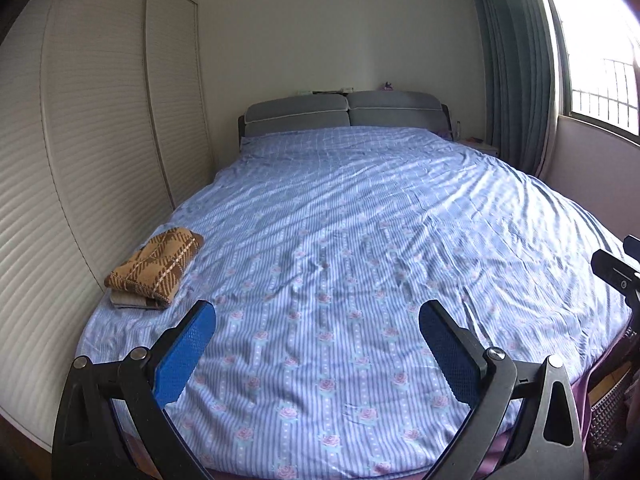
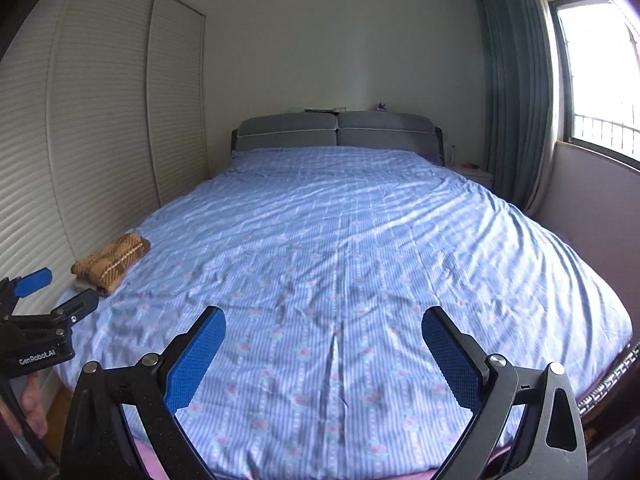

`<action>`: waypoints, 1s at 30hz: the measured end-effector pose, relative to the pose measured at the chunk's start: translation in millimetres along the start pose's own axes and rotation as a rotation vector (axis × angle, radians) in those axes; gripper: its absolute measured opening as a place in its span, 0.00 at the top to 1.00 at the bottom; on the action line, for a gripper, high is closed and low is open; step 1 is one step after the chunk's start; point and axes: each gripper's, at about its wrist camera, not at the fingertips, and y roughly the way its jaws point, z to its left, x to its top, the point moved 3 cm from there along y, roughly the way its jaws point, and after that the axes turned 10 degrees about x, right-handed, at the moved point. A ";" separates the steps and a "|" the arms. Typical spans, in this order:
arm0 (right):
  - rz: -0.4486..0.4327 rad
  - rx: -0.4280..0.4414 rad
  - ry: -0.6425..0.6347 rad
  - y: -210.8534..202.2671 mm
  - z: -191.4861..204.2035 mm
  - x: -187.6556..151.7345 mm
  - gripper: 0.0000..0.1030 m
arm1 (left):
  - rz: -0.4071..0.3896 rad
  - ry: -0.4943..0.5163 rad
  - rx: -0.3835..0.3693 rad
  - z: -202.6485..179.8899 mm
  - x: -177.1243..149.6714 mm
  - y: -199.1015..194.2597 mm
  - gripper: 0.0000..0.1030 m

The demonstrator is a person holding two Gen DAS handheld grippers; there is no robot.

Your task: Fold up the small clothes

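The brown-and-cream plaid knitted garment, already folded atop a paler folded piece, lies near the left edge of the blue striped, rose-printed bed, well apart from both tools. The left hand-held gripper and right hand-held gripper hover released, jaws spread wide and holding nothing. Judging from this, one fold is done; the next move calls for fetching another unfolded piece, none visible here.

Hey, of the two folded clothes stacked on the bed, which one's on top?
The brown plaid garment is on top; the plain beige garment lies beneath it, only its edge showing, near the left side of the bed.
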 end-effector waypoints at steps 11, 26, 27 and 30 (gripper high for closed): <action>-0.009 -0.004 0.017 -6.8 -8.8 -1.6 0.03 | 0.028 -0.001 0.001 -8.4 -4.5 -4.0 0.00; -0.013 -0.003 0.020 -9.1 -8.8 0.8 0.03 | 0.044 -0.024 0.007 -2.2 -6.0 -2.0 0.00; -0.013 -0.002 0.021 -9.0 -8.9 0.7 0.03 | 0.044 -0.025 0.008 -1.7 -6.0 -2.4 0.00; -0.007 0.000 0.024 -8.6 -9.3 0.0 0.03 | 0.047 -0.028 0.009 -0.4 -6.3 -2.3 0.00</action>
